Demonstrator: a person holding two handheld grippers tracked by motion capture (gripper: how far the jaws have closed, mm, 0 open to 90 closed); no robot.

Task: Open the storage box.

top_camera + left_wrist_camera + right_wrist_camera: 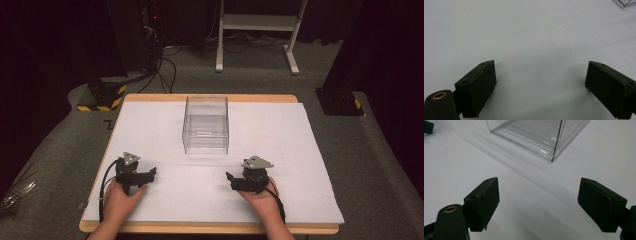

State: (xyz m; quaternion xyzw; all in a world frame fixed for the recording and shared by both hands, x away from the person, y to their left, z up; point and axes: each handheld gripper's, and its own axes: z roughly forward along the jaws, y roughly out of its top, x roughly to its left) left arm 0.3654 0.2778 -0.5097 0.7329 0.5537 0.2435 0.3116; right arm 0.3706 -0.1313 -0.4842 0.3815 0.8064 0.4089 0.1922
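Both tools matte black. Left tool [150,174] and right tool [231,181] each carry a grey three-cornered plate on top and trail a black cable looping back past the wrist. Jaws are blocky black wedges with flat rubbery pads [599,202], two small screw holes on each top face. Brass-coloured bushing [439,95] at the lower-left arm. Forearms bare, no sleeves.
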